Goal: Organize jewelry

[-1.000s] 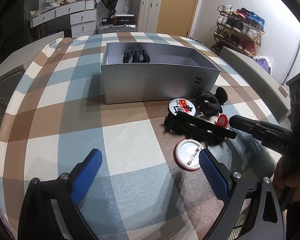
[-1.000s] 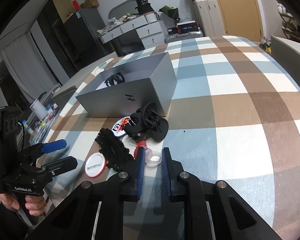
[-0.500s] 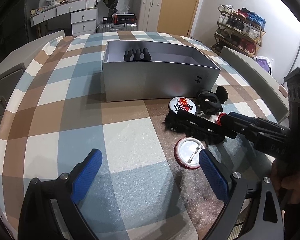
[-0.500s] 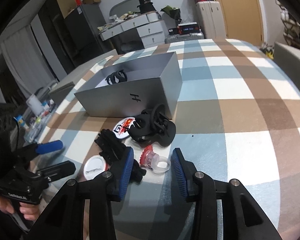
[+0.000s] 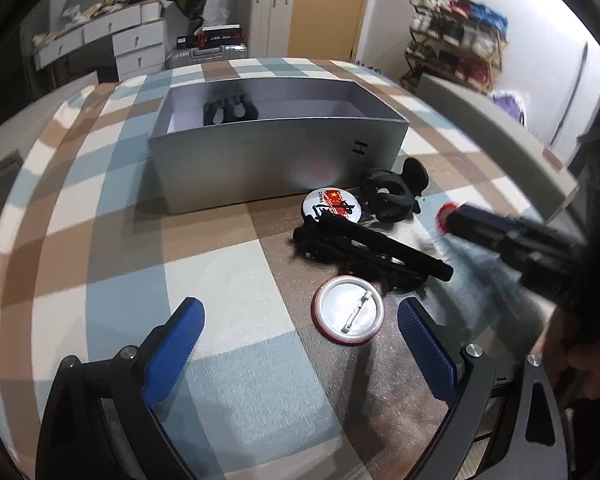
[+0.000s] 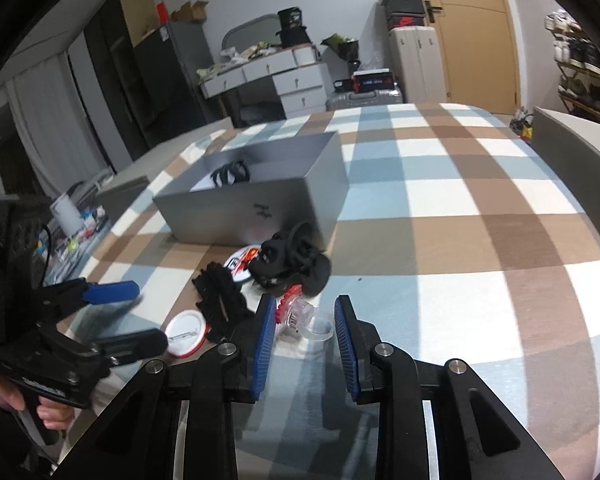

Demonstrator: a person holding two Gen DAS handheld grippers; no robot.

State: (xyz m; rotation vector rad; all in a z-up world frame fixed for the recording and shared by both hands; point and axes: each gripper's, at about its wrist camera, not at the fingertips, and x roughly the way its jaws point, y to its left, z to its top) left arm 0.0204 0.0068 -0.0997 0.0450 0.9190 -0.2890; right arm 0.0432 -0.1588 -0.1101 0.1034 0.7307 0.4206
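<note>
The right hand-held gripper (image 6: 305, 322) has its blue pads apart, and between them lies a clear ring with a red toothed top (image 6: 300, 314), resting on the checked cloth of the counter (image 6: 460, 200); the left pad looks to touch the red top, though I cannot tell for sure. Just beyond the ring sits a black hair claw (image 6: 292, 260), and left of it a long black comb-like clip (image 6: 220, 300), both close enough to crowd the ring. A white badge with red and black print (image 5: 330, 205) lies at the foot of the open grey box (image 5: 276, 160), which stands further back and holds another black claw (image 5: 230, 110) in its far left corner. The left hand-held gripper (image 5: 300, 338) hovers with its pads wide apart, and a round badge lying pin side up (image 5: 348, 310) sits just ahead, nearer its right pad.
</note>
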